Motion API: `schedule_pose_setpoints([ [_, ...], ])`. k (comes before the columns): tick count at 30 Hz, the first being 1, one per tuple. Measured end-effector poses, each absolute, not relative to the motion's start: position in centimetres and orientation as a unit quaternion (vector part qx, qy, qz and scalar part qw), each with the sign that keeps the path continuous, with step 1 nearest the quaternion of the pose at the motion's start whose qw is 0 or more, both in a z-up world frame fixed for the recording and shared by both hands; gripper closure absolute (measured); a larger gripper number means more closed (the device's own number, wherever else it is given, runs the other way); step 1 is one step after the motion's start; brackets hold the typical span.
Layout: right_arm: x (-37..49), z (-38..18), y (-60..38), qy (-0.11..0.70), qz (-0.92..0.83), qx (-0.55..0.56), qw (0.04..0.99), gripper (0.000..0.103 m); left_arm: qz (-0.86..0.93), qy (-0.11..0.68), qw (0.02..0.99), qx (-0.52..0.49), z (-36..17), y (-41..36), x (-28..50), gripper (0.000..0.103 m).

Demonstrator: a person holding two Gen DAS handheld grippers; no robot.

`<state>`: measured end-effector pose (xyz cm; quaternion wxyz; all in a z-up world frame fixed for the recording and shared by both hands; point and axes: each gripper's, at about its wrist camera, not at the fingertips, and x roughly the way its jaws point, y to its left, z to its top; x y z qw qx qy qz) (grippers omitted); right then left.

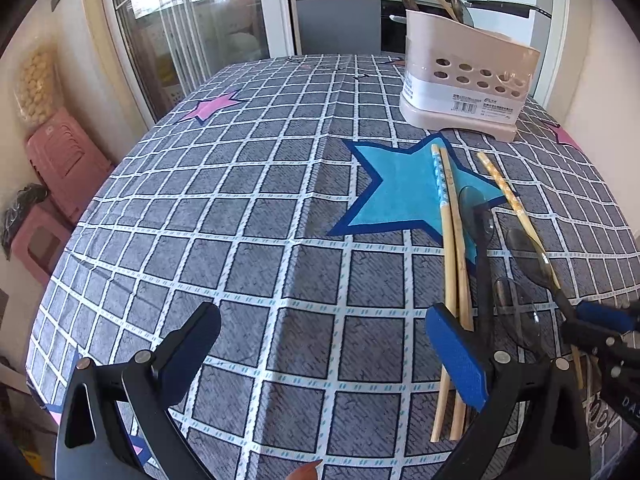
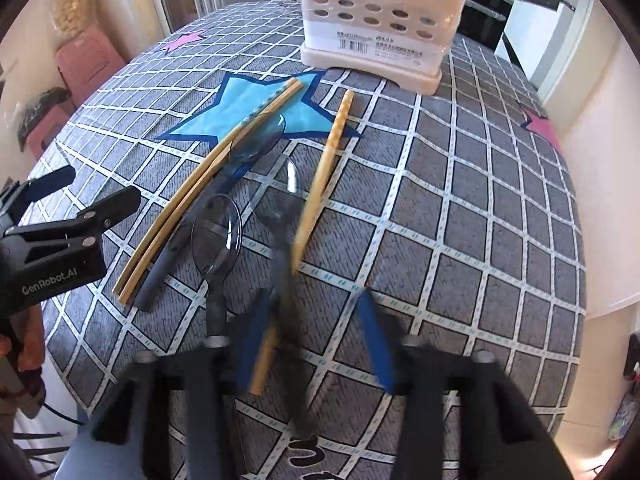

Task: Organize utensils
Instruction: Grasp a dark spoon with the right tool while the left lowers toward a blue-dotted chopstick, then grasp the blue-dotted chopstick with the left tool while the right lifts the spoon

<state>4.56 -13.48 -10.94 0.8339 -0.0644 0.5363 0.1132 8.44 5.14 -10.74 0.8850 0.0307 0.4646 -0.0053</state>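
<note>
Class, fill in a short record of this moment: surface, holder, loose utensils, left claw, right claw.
surface: checked tablecloth with stars
holder: beige caddy at the far side, utensils already in it
loose utensils: chopstick pair, single chopstick, three clear spoons with dark handles
left claw: open, holding nothing, left of the utensils
right claw: open, straddling the single chopstick and a spoon handle, blurred

Both cams look fwd along own jaws, low and close over the checked tablecloth (image 1: 280, 220), facing the beige utensil holder (image 1: 464, 80) far ahead. Shared: chopstick pair (image 2: 208, 196), right of left jaws, left of right jaws.
</note>
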Motion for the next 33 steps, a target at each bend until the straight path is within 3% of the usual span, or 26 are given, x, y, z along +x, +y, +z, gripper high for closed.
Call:
schedule_pose_setpoints([
  [2,4.6,-10.8,-13.8,0.537,0.118,-0.05,0.834,0.091,-0.019,0.469,0.882,0.031,-10.7,4.8,8.8,0.0],
  [15,6.0,-9.7,-21.2,0.526,0.077,0.041,0.846,0.091,-0.065,0.495,0.865,0.042,-11.5,3.2,11.7,0.0],
  [33,6.8,-11.1,-22.8,0.539,0.063,0.044,0.839,0.09,-0.069,0.515,0.853,0.043,-12.3,3.1,14.4,0.0],
])
